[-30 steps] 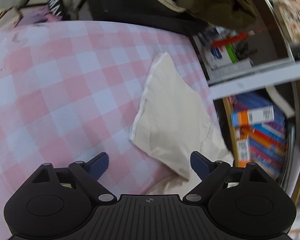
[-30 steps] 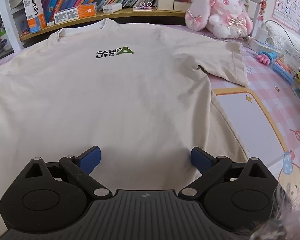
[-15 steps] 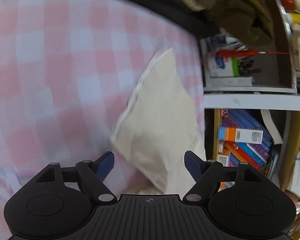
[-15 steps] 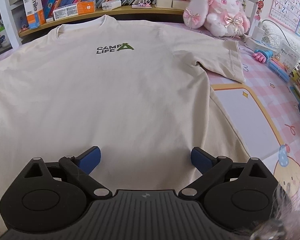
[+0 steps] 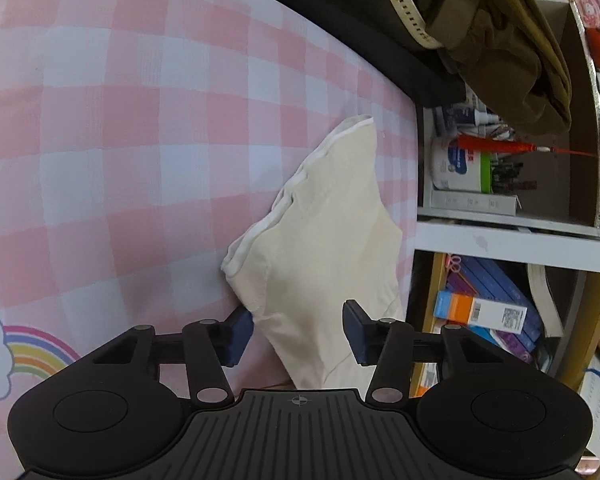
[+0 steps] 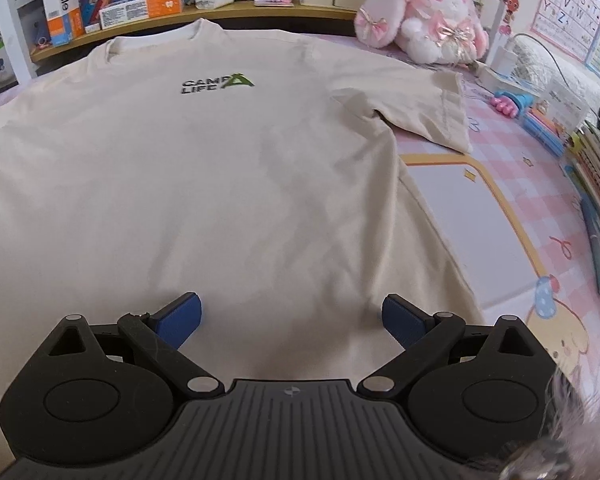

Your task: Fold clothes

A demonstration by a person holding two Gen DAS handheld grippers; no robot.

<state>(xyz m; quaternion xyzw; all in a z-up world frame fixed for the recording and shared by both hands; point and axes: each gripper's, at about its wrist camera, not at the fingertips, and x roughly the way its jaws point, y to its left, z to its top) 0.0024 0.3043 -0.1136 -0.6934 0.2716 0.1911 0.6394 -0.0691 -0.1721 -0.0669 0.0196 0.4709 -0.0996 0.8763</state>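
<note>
On the cream T-shirt's (image 6: 204,184) chest, dark print (image 6: 216,83) reads "CAMP LIFE".

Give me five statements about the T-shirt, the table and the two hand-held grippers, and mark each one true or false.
1. The T-shirt lies spread flat, print side up. True.
2. The print on the chest reads CAMP LIFE. True.
3. The left hand-held gripper is nowhere near any cloth. False: the T-shirt's sleeve lies between its closing jaws.
4. The right hand-held gripper is clamped on the collar. False: it stands open over the bottom part of the shirt.
5. A plush rabbit sits on the tablecloth beyond the shirt's far right shoulder. True.
</note>
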